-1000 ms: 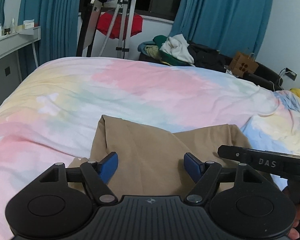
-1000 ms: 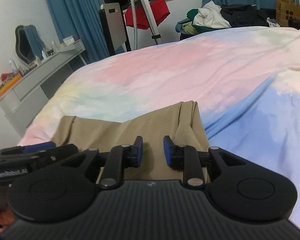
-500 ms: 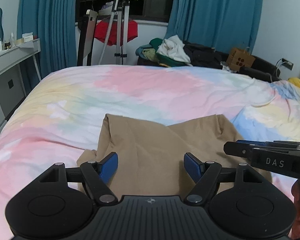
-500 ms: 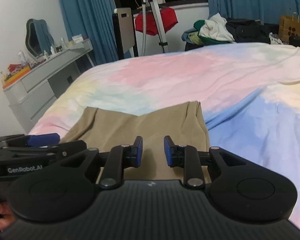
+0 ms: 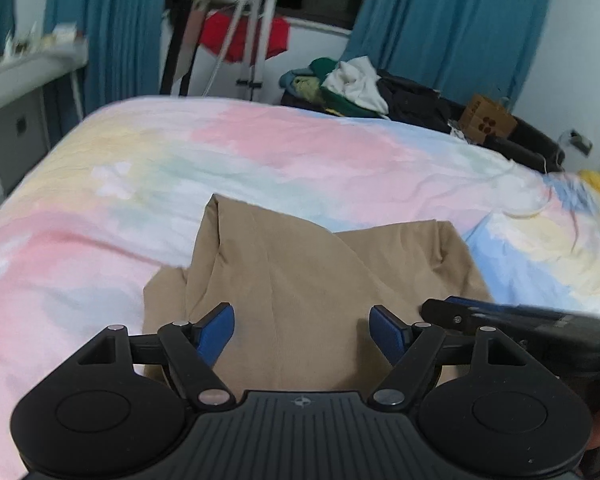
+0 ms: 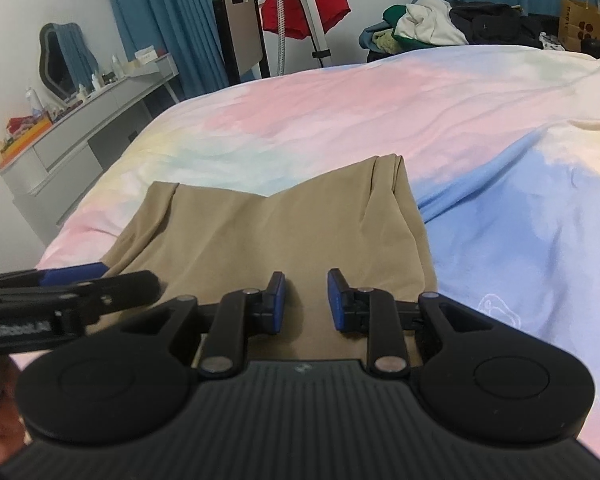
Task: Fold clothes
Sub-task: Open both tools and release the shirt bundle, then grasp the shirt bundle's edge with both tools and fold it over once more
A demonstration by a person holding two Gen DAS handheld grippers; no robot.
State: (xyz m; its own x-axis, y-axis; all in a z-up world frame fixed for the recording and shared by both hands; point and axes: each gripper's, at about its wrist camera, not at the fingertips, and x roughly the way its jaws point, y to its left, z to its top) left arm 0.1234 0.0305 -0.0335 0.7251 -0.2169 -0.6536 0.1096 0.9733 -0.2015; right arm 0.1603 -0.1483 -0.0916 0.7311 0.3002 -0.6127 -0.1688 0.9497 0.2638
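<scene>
A tan garment (image 5: 300, 280) lies folded on the pastel bedcover (image 5: 300, 152), its far edge forming two peaks with a notch between. In the left wrist view my left gripper (image 5: 301, 330) hovers over the garment's near part, jaws wide open and nothing between the blue pads. My right gripper (image 5: 499, 316) pokes in from the right over the garment's right edge. In the right wrist view the tan garment (image 6: 280, 224) fills the middle, and my right gripper (image 6: 305, 300) stands above its near edge with a narrow gap, gripping nothing. My left gripper (image 6: 72, 276) shows at the left.
A heap of clothes (image 5: 347, 84) and a brown paper bag (image 5: 487, 124) sit beyond the bed's far side. A tripod stand with a red garment (image 5: 244, 36) stands by the blue curtains. A grey dresser (image 6: 80, 120) with small items runs along the left wall.
The left gripper has drawn back and risen slightly, so more of the tan garment shows. The right gripper has barely shifted. Both jaws keep the same width.
</scene>
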